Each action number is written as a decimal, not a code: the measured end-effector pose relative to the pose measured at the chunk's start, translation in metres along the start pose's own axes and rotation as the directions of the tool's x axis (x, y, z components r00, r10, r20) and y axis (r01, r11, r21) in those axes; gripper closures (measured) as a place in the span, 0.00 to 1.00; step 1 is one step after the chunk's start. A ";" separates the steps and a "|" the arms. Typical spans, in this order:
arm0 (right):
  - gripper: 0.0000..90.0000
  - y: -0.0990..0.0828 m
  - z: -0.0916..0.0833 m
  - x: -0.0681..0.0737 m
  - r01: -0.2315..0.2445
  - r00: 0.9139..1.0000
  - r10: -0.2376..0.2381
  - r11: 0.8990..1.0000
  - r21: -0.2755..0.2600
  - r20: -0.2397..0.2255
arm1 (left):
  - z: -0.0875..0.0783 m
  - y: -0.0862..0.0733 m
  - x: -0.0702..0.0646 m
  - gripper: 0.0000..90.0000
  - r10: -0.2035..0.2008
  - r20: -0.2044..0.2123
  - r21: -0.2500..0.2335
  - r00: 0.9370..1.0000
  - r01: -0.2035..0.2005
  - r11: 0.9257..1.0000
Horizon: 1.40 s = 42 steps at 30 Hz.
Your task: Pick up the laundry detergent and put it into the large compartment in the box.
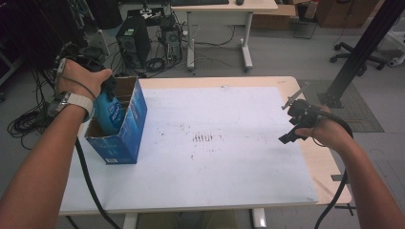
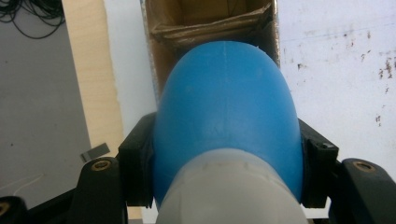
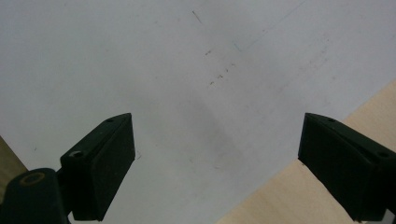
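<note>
At the table's (image 1: 215,191) left edge, the left gripper (image 2: 226,154) clamps its fingers (image 2: 135,158) on a blue bottle (image 1: 109,112) standing inside an open blue carton (image 1: 125,138); near the right edge, the right gripper (image 3: 215,163) hovers, fingers wide, holding nothing.

Bottle (image 1: 109,113) seemingly partway inside box (image 1: 125,135), box at table's (image 1: 229,191) left edge, right claw (image 1: 292,125) over right edge
</note>
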State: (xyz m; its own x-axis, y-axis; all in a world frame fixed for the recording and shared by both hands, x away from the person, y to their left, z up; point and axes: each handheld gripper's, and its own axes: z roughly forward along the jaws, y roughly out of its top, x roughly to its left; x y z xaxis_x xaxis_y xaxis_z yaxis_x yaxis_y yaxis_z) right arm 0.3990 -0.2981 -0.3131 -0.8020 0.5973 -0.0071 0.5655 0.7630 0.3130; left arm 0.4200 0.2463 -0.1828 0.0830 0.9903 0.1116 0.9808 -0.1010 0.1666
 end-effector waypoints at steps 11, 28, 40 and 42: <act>0.12 -0.001 0.002 -0.002 -0.006 1.000 0.006 1.000 0.005 -0.004 | 0.027 0.001 -0.003 0.42 0.017 -0.009 0.012 1.000 -0.017 1.000; 0.12 -0.009 0.005 -0.004 -0.023 1.000 0.023 1.000 0.009 -0.004 | 0.056 -0.002 -0.003 0.42 0.027 -0.008 0.015 1.000 -0.026 1.000; 0.12 -0.009 0.007 -0.004 -0.024 1.000 0.024 1.000 0.011 -0.006 | 0.070 -0.004 -0.003 0.42 0.036 -0.008 0.020 0.999 -0.036 0.999; 0.12 -0.009 0.007 -0.004 -0.022 1.000 0.022 1.000 0.011 -0.005 | 0.072 -0.004 -0.003 0.42 0.035 -0.009 0.022 0.999 -0.035 0.999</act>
State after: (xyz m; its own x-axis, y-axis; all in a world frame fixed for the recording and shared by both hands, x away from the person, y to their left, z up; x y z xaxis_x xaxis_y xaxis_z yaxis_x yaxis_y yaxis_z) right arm 0.3986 -0.3060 -0.3230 -0.7906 0.6123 0.0049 0.5849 0.7527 0.3022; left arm 0.4286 0.2504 -0.2545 0.1155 0.9853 0.1257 0.9810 -0.1330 0.1415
